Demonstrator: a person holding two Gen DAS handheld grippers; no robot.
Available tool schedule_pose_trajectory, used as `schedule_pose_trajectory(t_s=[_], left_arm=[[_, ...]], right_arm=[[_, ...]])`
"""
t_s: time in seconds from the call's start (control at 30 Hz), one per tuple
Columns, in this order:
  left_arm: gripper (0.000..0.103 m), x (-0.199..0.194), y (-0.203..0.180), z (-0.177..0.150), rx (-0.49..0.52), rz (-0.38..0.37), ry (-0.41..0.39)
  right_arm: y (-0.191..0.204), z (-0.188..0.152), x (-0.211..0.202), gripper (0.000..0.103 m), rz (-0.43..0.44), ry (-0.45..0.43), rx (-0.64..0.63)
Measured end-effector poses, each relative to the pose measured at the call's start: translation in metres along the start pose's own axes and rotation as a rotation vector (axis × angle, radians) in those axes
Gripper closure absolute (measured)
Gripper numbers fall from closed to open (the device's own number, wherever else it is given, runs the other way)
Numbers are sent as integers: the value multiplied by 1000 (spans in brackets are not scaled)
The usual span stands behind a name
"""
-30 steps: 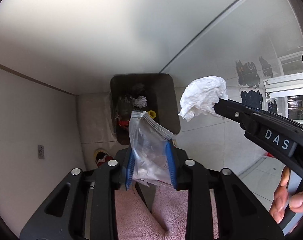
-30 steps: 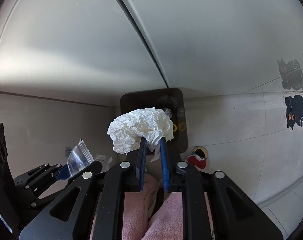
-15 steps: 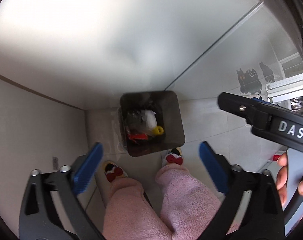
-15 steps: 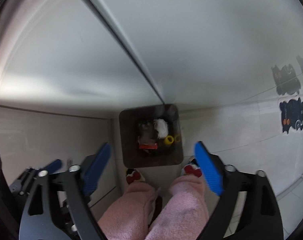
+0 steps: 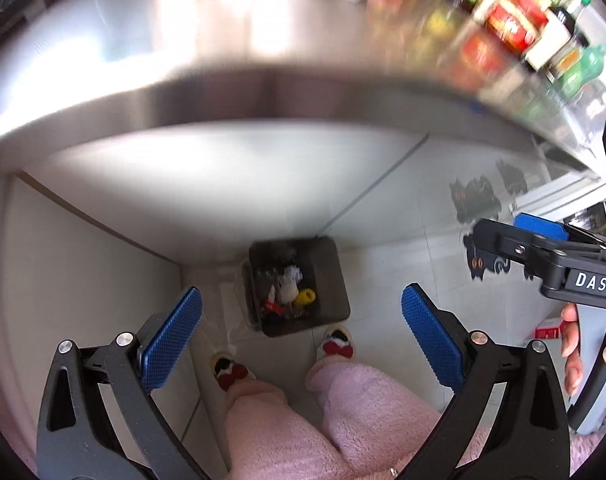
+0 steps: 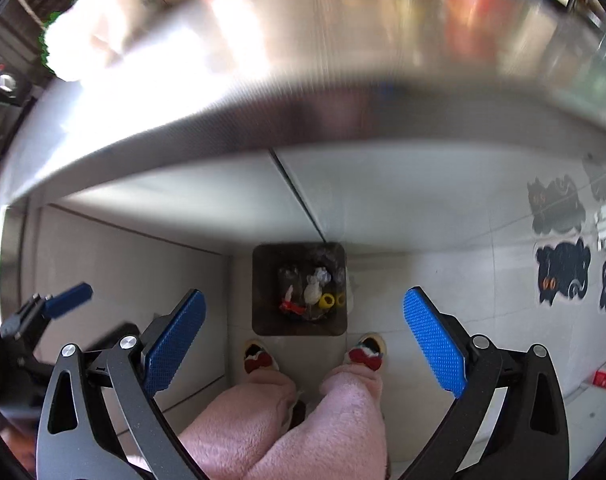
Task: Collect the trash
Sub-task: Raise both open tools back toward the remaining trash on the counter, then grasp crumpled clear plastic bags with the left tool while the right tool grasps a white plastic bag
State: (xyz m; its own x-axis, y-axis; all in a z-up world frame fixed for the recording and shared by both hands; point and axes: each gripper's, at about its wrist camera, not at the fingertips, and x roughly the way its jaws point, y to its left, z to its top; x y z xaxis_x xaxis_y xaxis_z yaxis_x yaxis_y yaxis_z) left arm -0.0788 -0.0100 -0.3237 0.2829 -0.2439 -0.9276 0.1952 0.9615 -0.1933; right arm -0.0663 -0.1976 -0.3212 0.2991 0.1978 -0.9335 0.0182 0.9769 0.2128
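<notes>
A steel counter edge [image 5: 263,92] is seen, blurred, above a pale tiled floor [image 6: 443,320]. The dark bin [image 5: 335,280] stands on it just ahead of two slippered feet, and holds crumpled white paper [image 5: 291,276], something yellow and red scraps, perhaps wrappers. The left gripper [image 5: 301,340] and right gripper [image 6: 303,336] are spread wide, having just been opening, with nothing gripped.

Wide-open, empty left claw [image 5: 299,332] above trash-filled bin [image 5: 331,264]
</notes>
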Motion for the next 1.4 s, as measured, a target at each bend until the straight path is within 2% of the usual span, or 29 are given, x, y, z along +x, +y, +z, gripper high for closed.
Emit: schedule_pose_trajectory(t_s=[0.33, 0.7, 0.8, 0.97, 1.1, 1.2, 1.27, 1.4], left_arm=[[8, -69, 14, 41, -30, 3, -138], [8, -99, 42, 108, -22, 61, -245], [11, -99, 48, 125, -24, 62, -258], [26, -97, 54, 151, -16, 47, -266], [35, -92, 54, 169, 4, 27, -268], [40, -84, 52, 180, 24, 17, -254], [41, -78, 51, 185, 32, 10, -244], [41, -66, 49, 195, 37, -24, -222]], right_arm=[[6, 36, -81, 3, 51, -165, -21], [29, 97, -101, 4, 89, -240, -49], [37, 110, -98, 8, 109, -247, -67], [52, 124, -86, 33, 170, -221, -94], [63, 135, -78, 39, 241, -205, -92], [72, 143, -71, 44, 261, -194, -95], [76, 148, -68, 47, 275, -182, -95], [81, 154, -60, 47, 284, -166, -96]])
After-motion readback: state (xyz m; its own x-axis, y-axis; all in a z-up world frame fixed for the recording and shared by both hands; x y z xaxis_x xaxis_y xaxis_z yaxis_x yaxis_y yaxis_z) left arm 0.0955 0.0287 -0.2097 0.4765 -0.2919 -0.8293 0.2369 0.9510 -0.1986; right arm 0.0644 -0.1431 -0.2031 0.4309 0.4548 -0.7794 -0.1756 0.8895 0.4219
